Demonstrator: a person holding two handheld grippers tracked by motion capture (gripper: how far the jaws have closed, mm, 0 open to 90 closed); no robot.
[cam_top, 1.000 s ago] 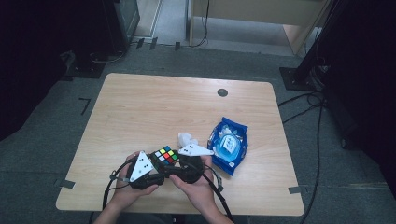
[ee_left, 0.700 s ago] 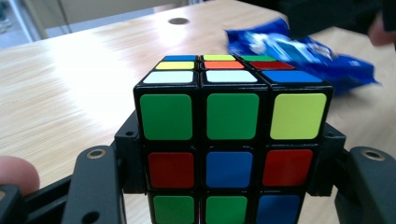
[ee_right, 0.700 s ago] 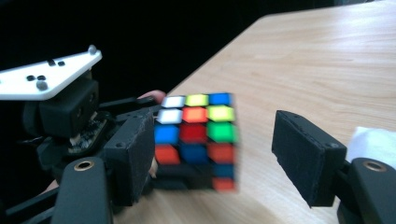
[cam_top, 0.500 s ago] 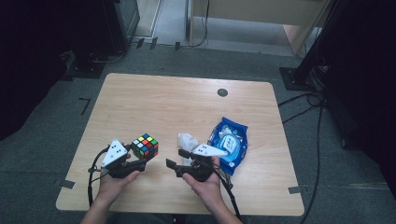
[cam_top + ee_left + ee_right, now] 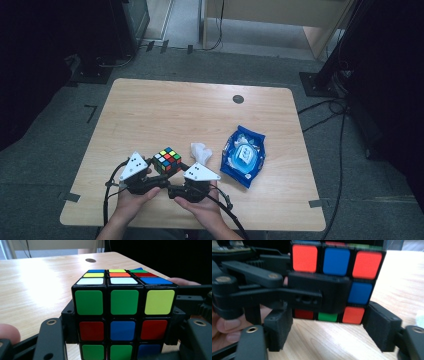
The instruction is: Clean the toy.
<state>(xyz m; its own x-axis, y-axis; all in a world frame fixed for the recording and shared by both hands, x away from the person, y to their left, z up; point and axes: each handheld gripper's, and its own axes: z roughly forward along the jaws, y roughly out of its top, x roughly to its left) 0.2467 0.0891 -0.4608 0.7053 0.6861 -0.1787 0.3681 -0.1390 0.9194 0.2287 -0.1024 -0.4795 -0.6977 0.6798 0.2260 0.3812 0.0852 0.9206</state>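
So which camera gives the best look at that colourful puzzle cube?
The left gripper view: the puzzle cube sits close and sharp, top and front stickers clear. The right gripper view has it partly behind a black jaw; the high view shows it small.

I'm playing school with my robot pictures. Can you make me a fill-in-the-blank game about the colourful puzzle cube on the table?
1. The colourful puzzle cube is clamped between the jaws of the ___ gripper.
2. The crinkly plastic wipes packet is mostly ___ in colour.
3. The crumpled white tissue lies between the cube and the ___.
4. The table has a top made of ___.

Missing words: left; blue; packet; wood
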